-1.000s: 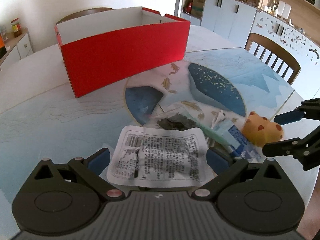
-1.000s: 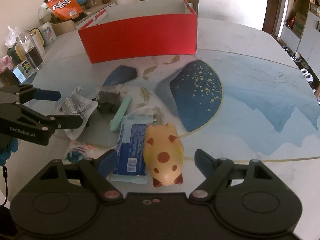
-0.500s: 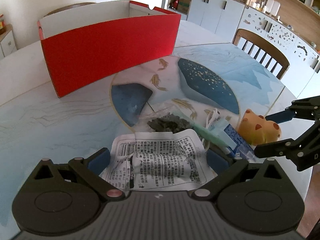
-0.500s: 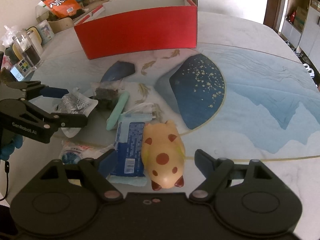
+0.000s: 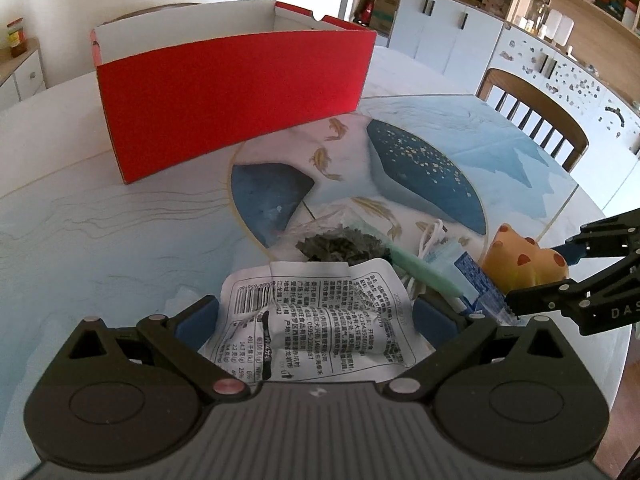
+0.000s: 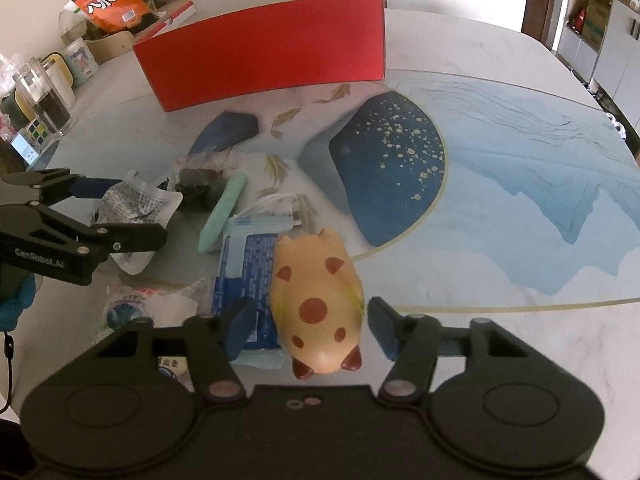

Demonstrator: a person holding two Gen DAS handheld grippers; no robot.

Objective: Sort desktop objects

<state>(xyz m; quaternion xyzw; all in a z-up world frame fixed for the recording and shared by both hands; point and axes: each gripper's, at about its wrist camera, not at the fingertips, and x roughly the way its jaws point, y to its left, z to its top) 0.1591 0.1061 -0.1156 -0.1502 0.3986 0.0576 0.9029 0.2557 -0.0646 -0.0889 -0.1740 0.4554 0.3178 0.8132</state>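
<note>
A yellow pig toy (image 6: pixel 316 292) with brown spots lies on the table between the fingers of my right gripper (image 6: pixel 312 320). Its jaws are closing, and a thin gap still shows on each side. The left fingertip (image 6: pixel 244 320) rests over a blue packet (image 6: pixel 248 268) beside the pig. My left gripper (image 5: pixel 316 316) stands wide open astride a crumpled white printed packet (image 5: pixel 320 312). The packet's edges reach both pads. An open-topped red box (image 5: pixel 232 100) stands further back on the table.
A dark tea bag (image 6: pixel 200 180), a mint-green stick (image 6: pixel 226 212), a white cable (image 6: pixel 276 204) and another small packet (image 6: pixel 140 300) lie between the grippers. A glass jar (image 6: pixel 44 96) and an orange snack bag (image 6: pixel 108 0) stand far left. A wooden chair (image 5: pixel 536 116) stands at the table's edge.
The right gripper's jaws have narrowed around the pig toy. The white packet between the left fingers looks more crumpled. Neither hand has shifted much.
</note>
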